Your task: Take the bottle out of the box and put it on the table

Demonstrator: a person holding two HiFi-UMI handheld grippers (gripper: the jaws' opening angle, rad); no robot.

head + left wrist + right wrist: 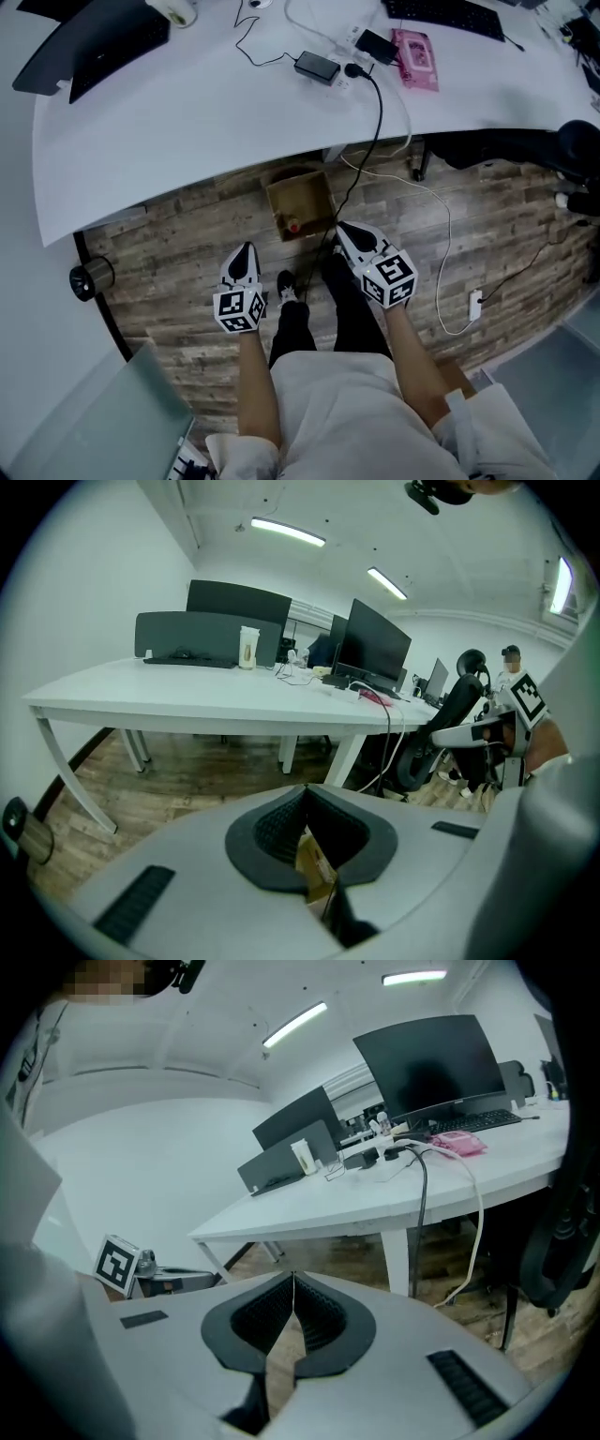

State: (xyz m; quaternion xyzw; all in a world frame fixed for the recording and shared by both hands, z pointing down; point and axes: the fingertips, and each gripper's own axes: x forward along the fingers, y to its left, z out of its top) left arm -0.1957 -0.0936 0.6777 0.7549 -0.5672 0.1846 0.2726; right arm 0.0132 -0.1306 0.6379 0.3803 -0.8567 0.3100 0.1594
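Forearms [258, 394] and a pale garment [337, 403] fill the bottom of the head view, with a gripper in each hand just above them in the frame. Beyond the tips, at the centre of the frame, the box [302, 192] sits open on the wood floor [187, 253], its far side tucked under the edge of the white table [187, 122]. The bottle [293, 226] is inside, against the box's lower wall, and only its red top is plain to see.

The left gripper [246, 247] hangs lower left of the box, apart from it. Its own view shows the jaws pressed together at the tips with nothing gripped, and a bit of brown cardboard shows through the hollow behind them. The right gripper [341, 228] hangs just lower right of the box, near its corner but not touching. Its jaws are also closed tip to tip and empty, with floor planks showing through the hollow.

A black cable [378, 131] drops from the table past the box's right side. On the tabletop, at the upper middle of the frame, lie a black charger [317, 66] and a pink packet [414, 58]. A white cable [448, 234] loops over the floor at the right, and a metal cylinder [91, 277] stands at the left edge.
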